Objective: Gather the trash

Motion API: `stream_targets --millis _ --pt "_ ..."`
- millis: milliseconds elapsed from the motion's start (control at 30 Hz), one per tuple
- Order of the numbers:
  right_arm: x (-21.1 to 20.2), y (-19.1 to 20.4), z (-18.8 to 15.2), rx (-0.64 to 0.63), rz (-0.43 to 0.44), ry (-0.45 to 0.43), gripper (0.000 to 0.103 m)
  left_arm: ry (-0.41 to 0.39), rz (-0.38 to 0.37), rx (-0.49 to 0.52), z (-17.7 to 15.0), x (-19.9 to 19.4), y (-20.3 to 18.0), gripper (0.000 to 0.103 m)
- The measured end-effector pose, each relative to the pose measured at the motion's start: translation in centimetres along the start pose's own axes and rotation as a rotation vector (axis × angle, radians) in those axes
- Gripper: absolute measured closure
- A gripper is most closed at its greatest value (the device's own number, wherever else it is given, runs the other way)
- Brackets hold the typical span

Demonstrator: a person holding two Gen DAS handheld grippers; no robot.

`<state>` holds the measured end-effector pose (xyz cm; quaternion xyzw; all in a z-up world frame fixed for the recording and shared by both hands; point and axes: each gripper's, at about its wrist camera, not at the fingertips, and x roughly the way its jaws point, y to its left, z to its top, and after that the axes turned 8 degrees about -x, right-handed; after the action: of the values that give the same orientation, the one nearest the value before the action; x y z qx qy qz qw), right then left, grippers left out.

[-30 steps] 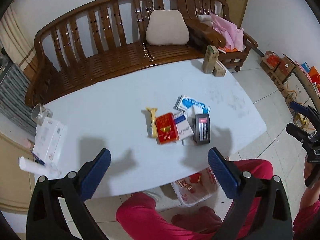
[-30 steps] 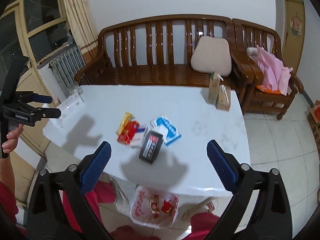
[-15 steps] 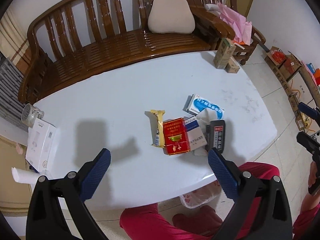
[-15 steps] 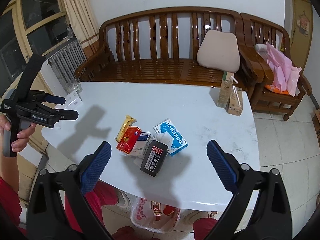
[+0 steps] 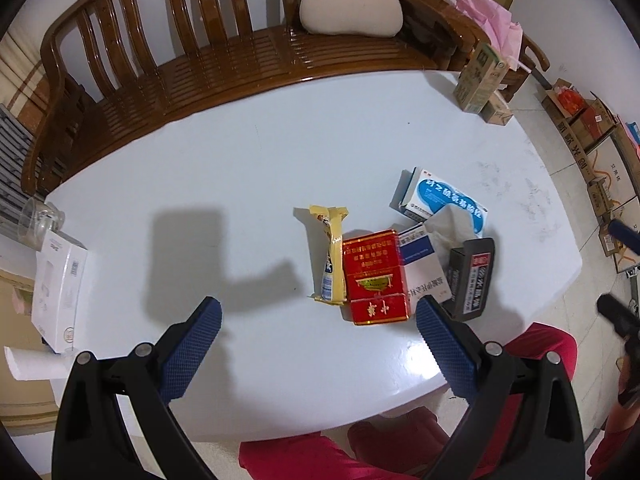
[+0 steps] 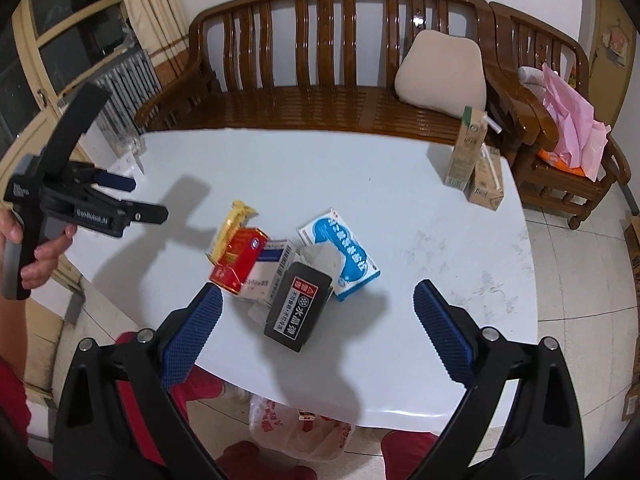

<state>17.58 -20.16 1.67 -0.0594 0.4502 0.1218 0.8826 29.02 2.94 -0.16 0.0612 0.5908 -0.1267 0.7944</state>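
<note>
Both tools, left [image 5: 316,312] and right [image 6: 318,300], are hovering with jaws apart over the desk [image 5: 240,168]. Taking the near black box [image 6: 298,310] first, squarely across its sides, looks soundest.

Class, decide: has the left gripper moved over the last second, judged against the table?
Yes. The left gripper has advanced toward the red box; the white table and trash pile appear larger and nearer.

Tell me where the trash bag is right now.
In the right wrist view, the plastic bag sits on the floor under the white table's near edge, below the black box, between the person's knees.
</note>
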Motion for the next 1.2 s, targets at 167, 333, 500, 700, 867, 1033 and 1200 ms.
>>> stream_targets --millis 167,333,500,700,867,1033,1200 --pt "3.8 0.6 -1.2 0.008 -0.013 0.047 0.009 0.003 0.0 -0.016 0.9 1.9 0.3 0.008" --pt "8.2 1.5 -2.5 0.006 -0.01 0.094 0.009 0.032 -0.002 -0.024 1.9 4.4 0.5 0.008" --pt "11.2 1.7 -3.3 0.021 -0.006 0.12 0.009 0.055 0.0 -0.029 2.8 6.6 0.6 0.008" --pt "13.1 1.0 -3.5 0.075 0.007 0.125 0.009 0.076 -0.002 -0.036 3.7 9.0 0.7 0.008" --pt "13.8 0.8 -3.5 0.098 0.013 0.117 0.009 0.091 0.0 -0.052 4.2 10.7 0.9 0.008" --pt "14.7 1.0 -3.4 0.104 -0.002 0.11 0.01 0.096 0.016 -0.069 4.4 11.8 1.3 0.017" --pt "15.1 1.4 -3.4 0.101 0.004 0.11 0.031 0.115 0.012 -0.093 4.6 12.9 1.6 0.034"
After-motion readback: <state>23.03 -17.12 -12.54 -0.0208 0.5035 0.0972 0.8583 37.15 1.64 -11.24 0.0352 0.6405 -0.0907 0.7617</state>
